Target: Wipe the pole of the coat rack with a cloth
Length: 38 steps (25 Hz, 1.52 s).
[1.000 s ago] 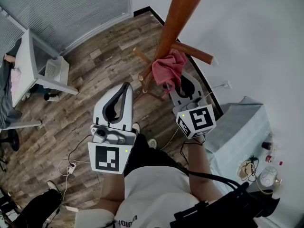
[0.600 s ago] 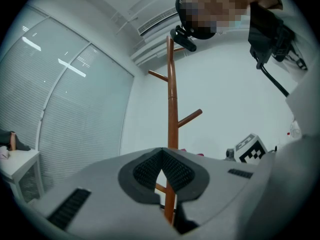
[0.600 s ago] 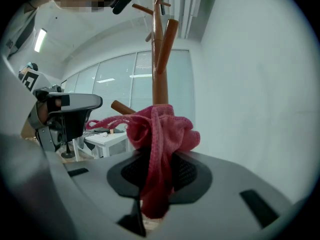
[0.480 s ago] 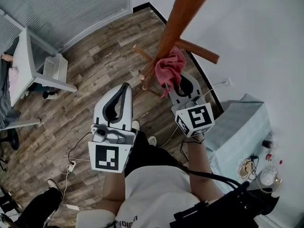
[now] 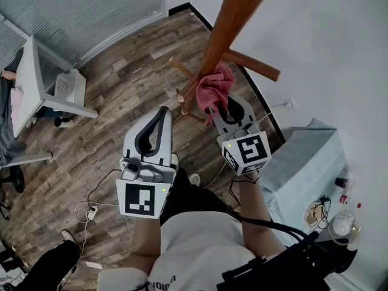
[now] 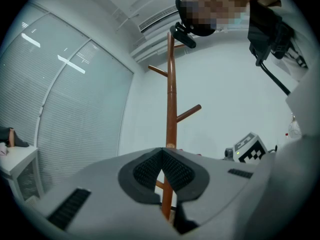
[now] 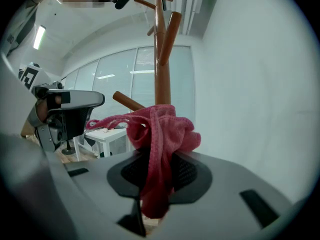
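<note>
A wooden coat rack rises through the head view, its brown pole (image 5: pixel 227 23) running from the top down to splayed feet on the floor. A pink cloth (image 5: pixel 214 88) is bunched against the pole low down, and my right gripper (image 5: pixel 225 109) is shut on the cloth. In the right gripper view the cloth (image 7: pixel 160 139) hangs between the jaws with the pole (image 7: pixel 160 59) just behind it. My left gripper (image 5: pixel 160 115) is shut with nothing in it, held left of the pole. The left gripper view shows the pole (image 6: pixel 171 99) straight ahead beyond the closed jaws.
A side peg (image 5: pixel 251 65) sticks out to the right of the pole above my right gripper. A white desk (image 5: pixel 45 83) stands at the left by the window blinds. A covered table (image 5: pixel 303 162) with small items is at the right. Cables (image 5: pixel 91 211) lie on the wood floor.
My right gripper and the cloth have moved slightly up along the pole. The left gripper has stayed almost where it was.
</note>
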Motion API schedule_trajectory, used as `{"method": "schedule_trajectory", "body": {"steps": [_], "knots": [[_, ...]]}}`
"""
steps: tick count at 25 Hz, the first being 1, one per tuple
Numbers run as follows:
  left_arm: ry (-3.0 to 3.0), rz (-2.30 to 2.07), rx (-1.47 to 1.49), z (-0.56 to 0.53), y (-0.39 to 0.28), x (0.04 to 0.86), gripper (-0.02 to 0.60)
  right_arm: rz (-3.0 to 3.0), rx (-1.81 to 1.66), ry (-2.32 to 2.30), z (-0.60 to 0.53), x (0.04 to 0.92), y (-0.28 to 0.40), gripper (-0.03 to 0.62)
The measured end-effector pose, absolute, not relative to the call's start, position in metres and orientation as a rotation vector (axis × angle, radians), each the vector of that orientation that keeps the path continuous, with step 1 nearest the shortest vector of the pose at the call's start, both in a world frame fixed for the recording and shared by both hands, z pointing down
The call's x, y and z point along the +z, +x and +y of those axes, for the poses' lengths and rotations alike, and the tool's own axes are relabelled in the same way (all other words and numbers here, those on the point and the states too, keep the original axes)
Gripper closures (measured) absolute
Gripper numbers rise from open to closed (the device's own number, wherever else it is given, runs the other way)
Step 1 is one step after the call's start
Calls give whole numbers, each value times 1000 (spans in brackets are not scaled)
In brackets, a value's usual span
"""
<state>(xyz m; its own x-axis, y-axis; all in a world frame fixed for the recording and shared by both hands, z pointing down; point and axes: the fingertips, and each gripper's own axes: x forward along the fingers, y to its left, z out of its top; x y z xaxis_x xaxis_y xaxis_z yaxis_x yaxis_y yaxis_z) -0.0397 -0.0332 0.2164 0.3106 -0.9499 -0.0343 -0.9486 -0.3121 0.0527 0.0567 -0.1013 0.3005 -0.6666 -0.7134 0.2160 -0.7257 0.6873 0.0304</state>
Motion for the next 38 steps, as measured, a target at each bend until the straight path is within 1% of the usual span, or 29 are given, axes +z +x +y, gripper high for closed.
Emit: {"method": "schedule_trajectory", "body": {"steps": [38], "knots": [[2454, -1813, -10, -48, -43, 278, 569, -2595, 147, 1079, -97, 355, 40, 493]]}}
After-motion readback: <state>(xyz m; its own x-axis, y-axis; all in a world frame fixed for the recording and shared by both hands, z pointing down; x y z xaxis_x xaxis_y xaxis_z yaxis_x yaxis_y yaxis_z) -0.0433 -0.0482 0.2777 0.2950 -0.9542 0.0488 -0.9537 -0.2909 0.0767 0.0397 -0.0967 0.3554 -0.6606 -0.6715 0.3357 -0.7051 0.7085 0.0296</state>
